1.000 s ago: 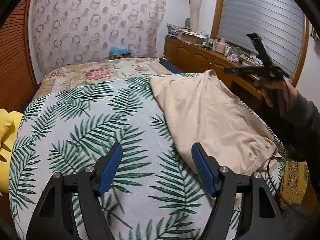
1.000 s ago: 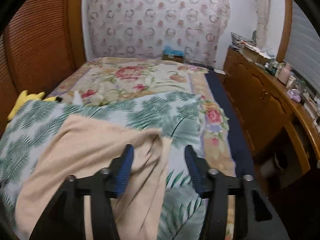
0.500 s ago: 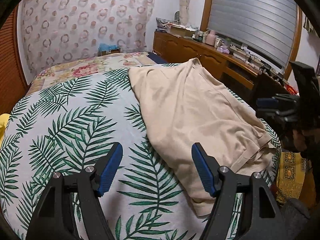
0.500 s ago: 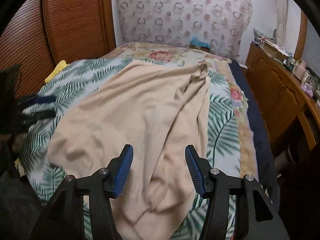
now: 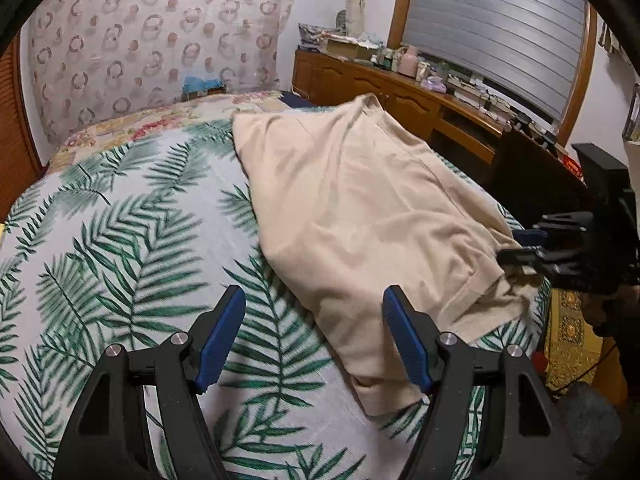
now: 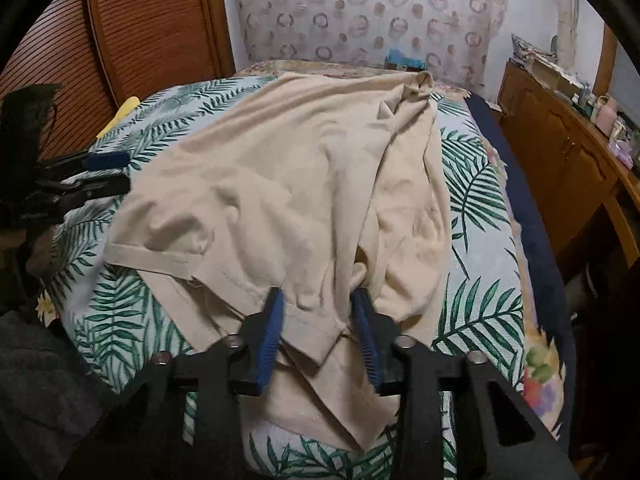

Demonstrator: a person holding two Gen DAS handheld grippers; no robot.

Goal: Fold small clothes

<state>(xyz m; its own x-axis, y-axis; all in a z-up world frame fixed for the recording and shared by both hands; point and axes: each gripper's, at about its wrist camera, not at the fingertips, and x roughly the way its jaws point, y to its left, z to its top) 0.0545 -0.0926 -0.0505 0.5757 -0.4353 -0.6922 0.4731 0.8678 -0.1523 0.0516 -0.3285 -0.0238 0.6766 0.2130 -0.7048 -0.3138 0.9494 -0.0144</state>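
Beige shirt [image 6: 288, 184] lies rumpled on the bed [image 5: 120, 240]. Right hand-held gripper [image 6: 318, 332] is closing on its bunched hem and might pinch several layers; left hand-held gripper [image 5: 314, 340] gapes empty.

No readable text, labels, brands, numbers or signs in either view. Items on the wooden sideboard [image 5: 404, 92] are too small and blurred to read anything off them.
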